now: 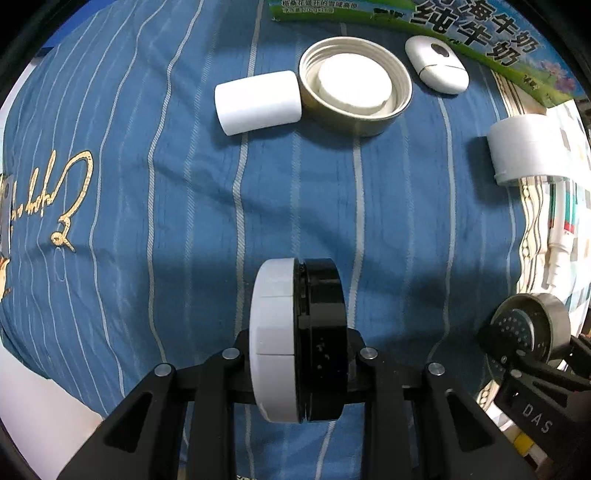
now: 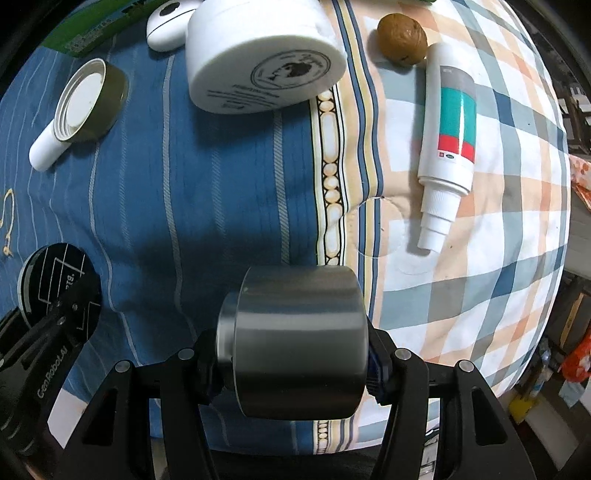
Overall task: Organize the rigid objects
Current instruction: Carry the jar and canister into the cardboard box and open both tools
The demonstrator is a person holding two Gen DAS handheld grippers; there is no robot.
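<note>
The work surface is a bed: a blue striped sheet (image 1: 184, 206) adjoining a checked quilt (image 2: 491, 236) along a beaded border band.

Left gripper (image 1: 299, 354): jaws closed on a disc (image 1: 297, 339) with a white half and a black half, held on edge between the pads, above the blue sheet. Beyond it, well apart, a white block (image 1: 258, 101) lies touching a metal lid (image 1: 354, 94), which rests open side up with a white liner inside. Just right of the lid lies a white oval case (image 1: 436, 66), against a green milk carton (image 1: 480, 33). Far right stands a white jar (image 1: 524, 147).

Right gripper (image 2: 295, 354): jaws clamped on a grey metal cylinder (image 2: 295, 343), held sideways, above the border band. Ahead and to the right, a white spray bottle (image 2: 448, 136) with teal and red label lies on the quilt, nozzle toward the gripper. A brown walnut-like object (image 2: 402, 38) sits just beyond the bottle's base. The jar lies ahead, slightly left.

Each gripper appears at the edge of the other's view.
</note>
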